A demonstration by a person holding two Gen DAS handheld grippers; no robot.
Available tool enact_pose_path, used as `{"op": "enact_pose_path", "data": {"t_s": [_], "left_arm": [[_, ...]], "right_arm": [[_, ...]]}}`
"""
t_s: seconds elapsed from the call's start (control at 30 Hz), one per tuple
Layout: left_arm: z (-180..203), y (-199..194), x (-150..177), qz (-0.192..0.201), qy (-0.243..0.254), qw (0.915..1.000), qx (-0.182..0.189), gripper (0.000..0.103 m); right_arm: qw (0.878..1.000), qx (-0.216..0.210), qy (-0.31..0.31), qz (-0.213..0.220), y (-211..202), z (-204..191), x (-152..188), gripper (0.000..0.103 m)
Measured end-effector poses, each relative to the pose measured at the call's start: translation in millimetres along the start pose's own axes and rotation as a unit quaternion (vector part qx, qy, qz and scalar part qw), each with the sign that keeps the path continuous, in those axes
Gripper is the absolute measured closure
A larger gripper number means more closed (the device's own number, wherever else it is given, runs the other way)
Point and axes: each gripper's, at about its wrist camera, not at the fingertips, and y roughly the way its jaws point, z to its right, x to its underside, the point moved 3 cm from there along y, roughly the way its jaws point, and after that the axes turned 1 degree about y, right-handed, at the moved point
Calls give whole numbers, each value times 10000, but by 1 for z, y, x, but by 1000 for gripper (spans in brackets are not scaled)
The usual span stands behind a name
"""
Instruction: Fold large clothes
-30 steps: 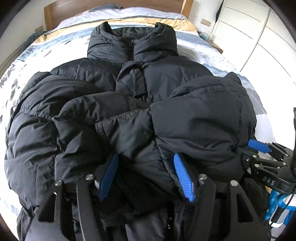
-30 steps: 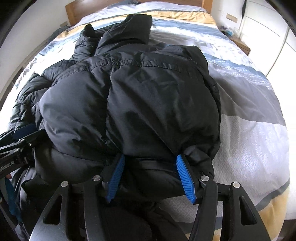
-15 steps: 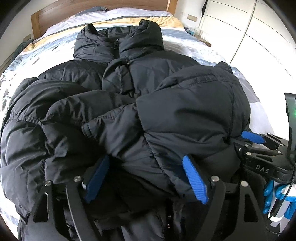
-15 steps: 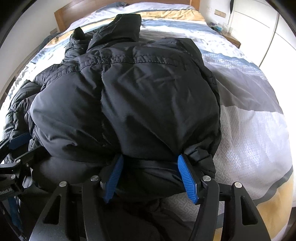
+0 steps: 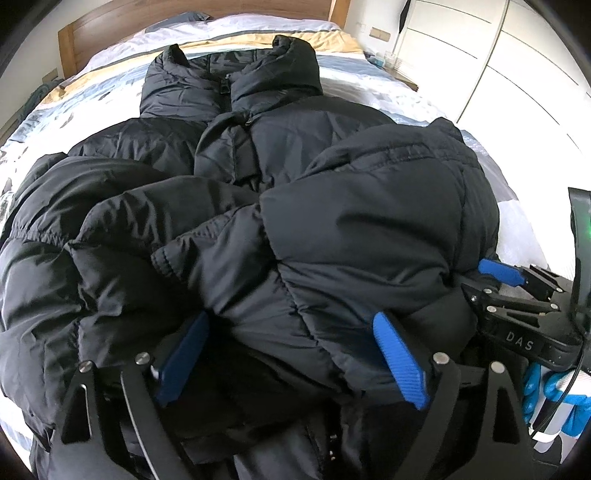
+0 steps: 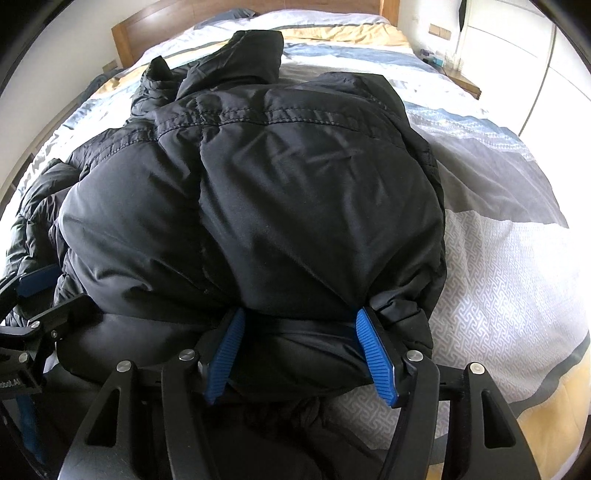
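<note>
The wide bed with its grey, white and yellow patterned quilt (image 6: 509,258) gives me a soft, yielding base, and that is my first worry: nothing folded on it gets pressed flat, so any bundle can spring back up. On it lies the big black quilted puffer jacket (image 5: 280,155), collar toward the wooden headboard (image 5: 110,26), zip side up, with its lower part folded up into a thick, puffy roll just in front of me. My left gripper (image 5: 291,354) is opening, its jaws close to as wide as they go, the blue pads either side of the fold's edge with cloth bulging between them but, as far as I can see, no longer pinched. My right gripper (image 6: 301,356) stands about half open with its blue ribbed pads pressed on a thick bunch of the hem, so I judge it is holding on. The risk I see is unevenness: with one side let go and the other held, the slippery, air-filled fabric may slide or unroll on the left, skewing the fold. If I let go on the right too quickly, the whole roll may puff open, and a pad could snag a loose sleeve cuff (image 5: 166,258) as it leaves.
</note>
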Motion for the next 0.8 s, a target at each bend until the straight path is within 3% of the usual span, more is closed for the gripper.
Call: {"op": "enact_pose_path", "data": {"t_s": [0.5,0.8], "left_arm": [[-17,-29,4,-203,3,9994,296,12],[-68,-81,-16,110,-110,9996,220,12]], "right_arm": [[9995,-21,-203,-225,-22,4,-10,37],[9995,-262,-164,86,-48,0,-47,35]]}}
